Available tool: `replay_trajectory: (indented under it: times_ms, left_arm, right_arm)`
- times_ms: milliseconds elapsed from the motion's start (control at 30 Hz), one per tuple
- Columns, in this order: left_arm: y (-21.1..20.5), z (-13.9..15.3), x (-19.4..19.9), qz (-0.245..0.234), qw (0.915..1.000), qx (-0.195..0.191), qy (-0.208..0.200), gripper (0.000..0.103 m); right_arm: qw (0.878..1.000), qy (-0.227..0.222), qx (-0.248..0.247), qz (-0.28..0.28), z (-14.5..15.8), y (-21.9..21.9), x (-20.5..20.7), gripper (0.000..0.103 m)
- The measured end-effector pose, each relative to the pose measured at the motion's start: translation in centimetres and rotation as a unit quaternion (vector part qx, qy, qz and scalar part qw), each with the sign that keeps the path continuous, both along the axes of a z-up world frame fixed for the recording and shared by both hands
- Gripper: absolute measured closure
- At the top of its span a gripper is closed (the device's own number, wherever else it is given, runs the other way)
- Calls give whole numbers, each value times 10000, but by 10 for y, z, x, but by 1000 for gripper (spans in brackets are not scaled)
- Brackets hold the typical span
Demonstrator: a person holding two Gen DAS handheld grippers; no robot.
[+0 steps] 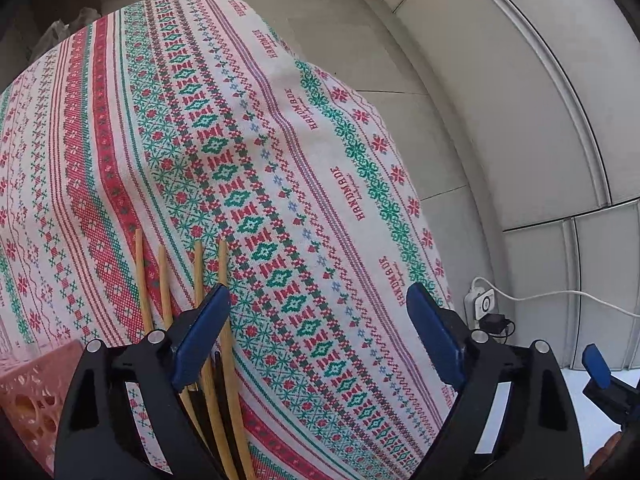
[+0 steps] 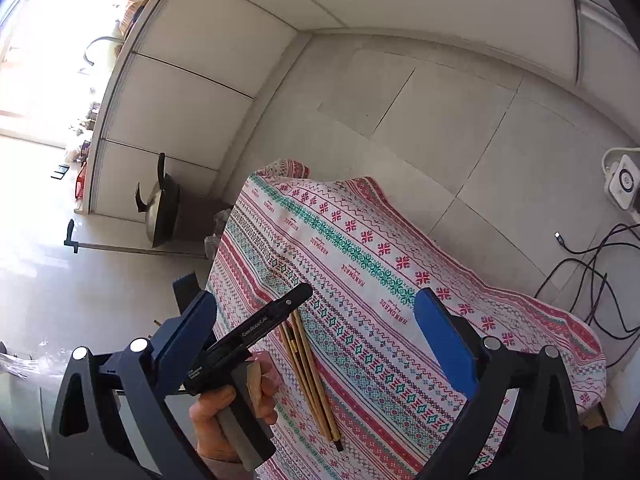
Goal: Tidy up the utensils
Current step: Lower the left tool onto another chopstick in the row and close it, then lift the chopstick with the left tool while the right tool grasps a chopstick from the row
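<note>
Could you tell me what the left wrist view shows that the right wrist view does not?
Only the left wrist view shows the pink basket at the lower left, beside the chopsticks. Only the right wrist view shows the hand holding the left gripper, a dark pan against the wall, and black cables on the floor. Both show the patterned tablecloth, the chopsticks lying on it, the white power strip and open jaws holding nothing.

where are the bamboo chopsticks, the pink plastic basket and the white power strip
pale bamboo chopsticks (image 2: 310, 376), right wrist view, mid-shafts
pink perforated plastic basket (image 1: 30, 394), left wrist view, side wall
white power strip (image 1: 482, 302), left wrist view, top face
</note>
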State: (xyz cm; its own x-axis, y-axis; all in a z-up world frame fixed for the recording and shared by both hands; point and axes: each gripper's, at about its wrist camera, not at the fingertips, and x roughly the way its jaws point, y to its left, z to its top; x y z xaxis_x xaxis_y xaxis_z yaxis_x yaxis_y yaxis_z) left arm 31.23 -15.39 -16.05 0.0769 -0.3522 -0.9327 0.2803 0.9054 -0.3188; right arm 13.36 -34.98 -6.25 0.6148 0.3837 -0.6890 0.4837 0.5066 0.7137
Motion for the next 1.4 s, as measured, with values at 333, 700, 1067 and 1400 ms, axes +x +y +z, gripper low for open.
replay_trajectory:
  times_ms: [333, 700, 1067, 1400]
  left_arm:
    - [-9, -6, 3, 101, 9999, -37, -90, 43]
    - [10, -8, 0, 130, 9981, 559, -213, 40]
    - [0, -8, -27, -60, 9841, 1421, -1067, 99]
    - [68, 58, -143, -110, 9845, 575, -1653, 99]
  right_arm:
    - [9998, 67, 130, -99, -5, -8, 0, 7]
    - [9998, 110, 157, 2, -9, -5, 3, 7]
    - [9996, 255, -75, 88, -13, 4, 13, 7]
    - [9868, 822, -942, 1030, -50, 83, 66, 7]
